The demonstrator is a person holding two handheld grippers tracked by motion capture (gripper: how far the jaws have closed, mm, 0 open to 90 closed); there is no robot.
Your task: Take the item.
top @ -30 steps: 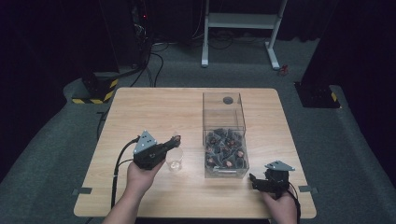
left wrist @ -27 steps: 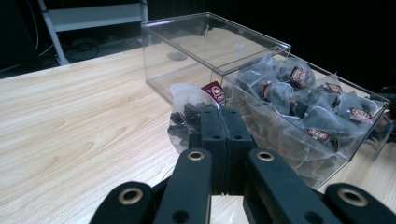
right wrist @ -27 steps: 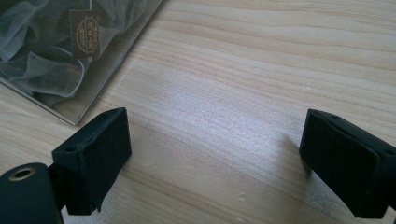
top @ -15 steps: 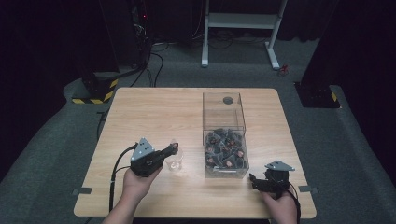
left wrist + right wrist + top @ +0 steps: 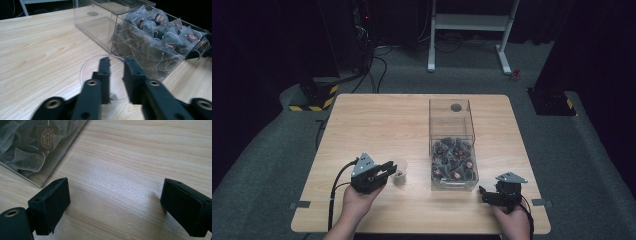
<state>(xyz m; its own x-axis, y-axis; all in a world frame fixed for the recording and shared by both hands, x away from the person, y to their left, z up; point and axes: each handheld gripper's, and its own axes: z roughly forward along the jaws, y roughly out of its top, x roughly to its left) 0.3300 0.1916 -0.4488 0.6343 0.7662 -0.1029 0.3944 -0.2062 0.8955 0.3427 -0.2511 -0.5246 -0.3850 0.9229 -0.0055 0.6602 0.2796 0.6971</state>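
The left hand comes in from the bottom edge and holds the left tool low over the front of the tabletop, pointing right toward a small clear cup. The right hand rests near the front right corner, and the right tool points left toward the clear box.

In the left gripper view, the left tool has its 2 jaws close together with a narrow gap between them, straddling the near rim of the cup; whether they pinch the rim I cannot tell. The same view shows the box just beyond the cup, its near part packed with pyramid tea bags bearing small dark tags, its far part bare.

In the right gripper view, the right tool is released, jaws wide apart over bare wood, with a corner of the box and 1 tagged tea bag at the upper left.
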